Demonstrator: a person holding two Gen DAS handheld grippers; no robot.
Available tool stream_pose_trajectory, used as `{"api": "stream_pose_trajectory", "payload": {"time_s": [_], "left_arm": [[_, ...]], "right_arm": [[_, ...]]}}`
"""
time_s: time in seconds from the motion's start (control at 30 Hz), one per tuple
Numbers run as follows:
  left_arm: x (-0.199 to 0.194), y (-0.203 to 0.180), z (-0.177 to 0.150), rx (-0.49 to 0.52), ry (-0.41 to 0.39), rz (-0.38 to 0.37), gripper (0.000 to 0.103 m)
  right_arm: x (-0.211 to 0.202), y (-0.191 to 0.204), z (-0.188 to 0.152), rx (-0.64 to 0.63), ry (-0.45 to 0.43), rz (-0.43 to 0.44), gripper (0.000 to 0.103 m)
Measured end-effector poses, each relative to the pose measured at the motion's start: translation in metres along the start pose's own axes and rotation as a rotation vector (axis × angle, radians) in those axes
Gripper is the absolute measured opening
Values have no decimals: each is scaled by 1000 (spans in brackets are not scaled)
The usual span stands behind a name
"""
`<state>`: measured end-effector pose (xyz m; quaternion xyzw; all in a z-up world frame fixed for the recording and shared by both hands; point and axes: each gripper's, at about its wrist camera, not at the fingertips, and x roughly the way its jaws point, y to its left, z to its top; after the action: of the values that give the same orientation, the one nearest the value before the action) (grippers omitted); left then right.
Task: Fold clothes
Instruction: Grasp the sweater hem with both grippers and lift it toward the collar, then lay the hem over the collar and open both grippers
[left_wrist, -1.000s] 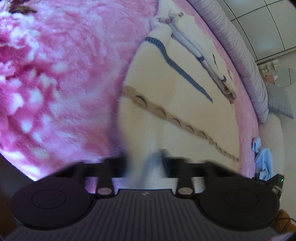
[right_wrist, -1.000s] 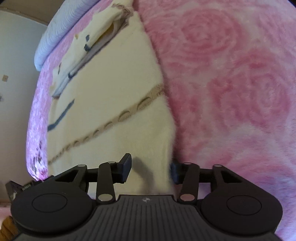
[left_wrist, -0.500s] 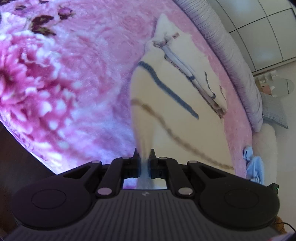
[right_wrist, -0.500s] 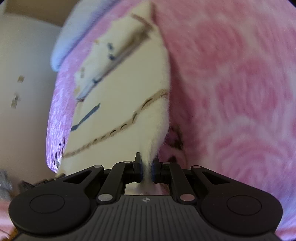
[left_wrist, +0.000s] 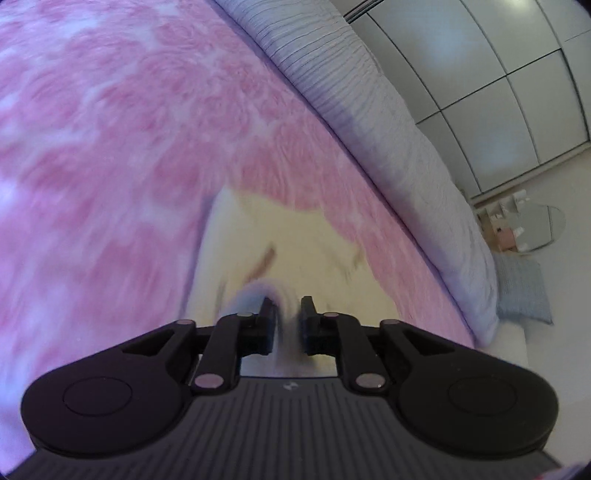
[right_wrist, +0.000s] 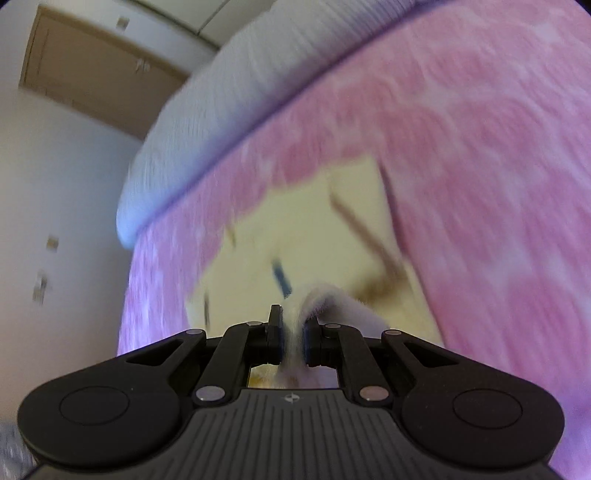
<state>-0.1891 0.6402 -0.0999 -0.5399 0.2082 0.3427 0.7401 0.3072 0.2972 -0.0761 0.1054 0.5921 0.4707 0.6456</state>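
Observation:
A cream garment (left_wrist: 255, 236) with tan trim and a dark blue stripe lies on a pink fleece blanket (left_wrist: 110, 140). In the left wrist view my left gripper (left_wrist: 287, 308) is shut on a bunched corner of the garment, and the cloth runs forward from its fingers. In the right wrist view my right gripper (right_wrist: 292, 320) is shut on another corner of the same cream garment (right_wrist: 317, 229), with a white fold curling over the right finger. Both views are motion-blurred, so the garment's far end shows only as a pale patch.
A long grey ribbed bolster (left_wrist: 388, 122) (right_wrist: 221, 96) edges the far side of the blanket. White wardrobe panels (left_wrist: 498, 74) stand behind it. A small pale blue cushion (left_wrist: 521, 291) lies at the right. A wooden door frame (right_wrist: 92, 74) is at upper left.
Both grippers, open around the hem a second ago, closed on it and have swept forward toward the garment's far end, carrying the near edge over the rest.

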Motion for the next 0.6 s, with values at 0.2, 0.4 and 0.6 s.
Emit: {"api": "stream_pose_trajectory", "payload": {"time_s": [0.2,0.4,0.6], "left_arm": [[52,7,39,84,37,53,33],[84,18,28,167,139,54,41],[115,15,23,265,182,135,40]], "right_arm": [[58,-13,43,70,-84,-131,62],[85,-11,38,-135,-7,-204,61],[117,-3,45,-304,66,-237,53]]}}
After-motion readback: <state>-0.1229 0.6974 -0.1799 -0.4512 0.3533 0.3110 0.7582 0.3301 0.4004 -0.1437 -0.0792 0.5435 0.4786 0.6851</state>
